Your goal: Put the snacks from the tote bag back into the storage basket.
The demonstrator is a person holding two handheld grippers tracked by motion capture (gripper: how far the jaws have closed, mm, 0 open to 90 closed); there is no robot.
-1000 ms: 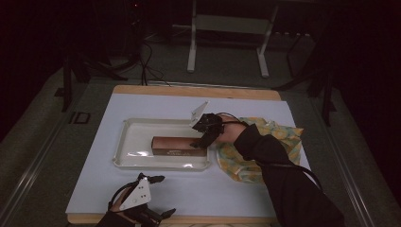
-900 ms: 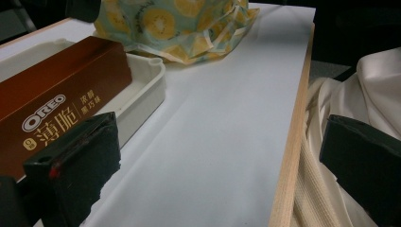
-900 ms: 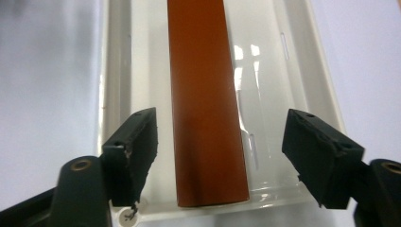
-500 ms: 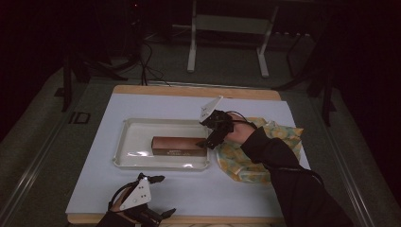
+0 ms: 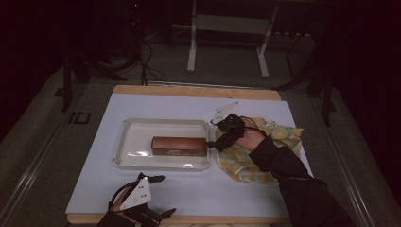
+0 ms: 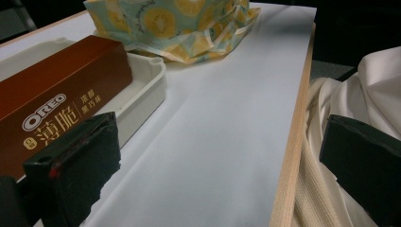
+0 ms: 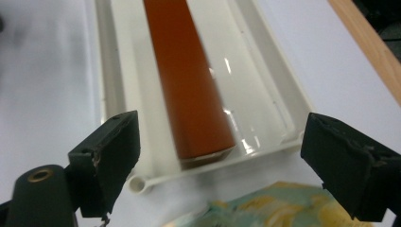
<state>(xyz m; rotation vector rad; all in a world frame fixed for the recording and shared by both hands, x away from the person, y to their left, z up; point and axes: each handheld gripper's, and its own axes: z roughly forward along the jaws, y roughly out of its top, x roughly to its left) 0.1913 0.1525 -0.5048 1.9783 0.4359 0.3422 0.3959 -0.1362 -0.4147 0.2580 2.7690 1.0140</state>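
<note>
Now the right gripper [image 5: 213,135] sits just off the near end of the brown biscuit box [image 5: 179,145], its jaws having just been opening and standing wide with nothing pressed between them. In the right gripper view the box [image 7: 191,90] runs straight away from the gap between the jaws, its end just ahead of them and clear of both pads. The box lies flat in the white tray [image 5: 135,160], whose rim [image 7: 265,150] passes across ahead of the jaws. Beneath and behind those jaws lies the yellow patterned cloth [image 5: 241,163], spread on the white surface [image 5: 189,189].

The left gripper [image 5: 158,195] rests at the surface's near edge, its jaws spread wide and holding nothing. In its own view the box [image 6: 61,90] stands beyond its left jaw, the cloth [image 6: 175,23] farther ahead, and pale fabric [image 6: 373,90] beside the right jaw.
</note>
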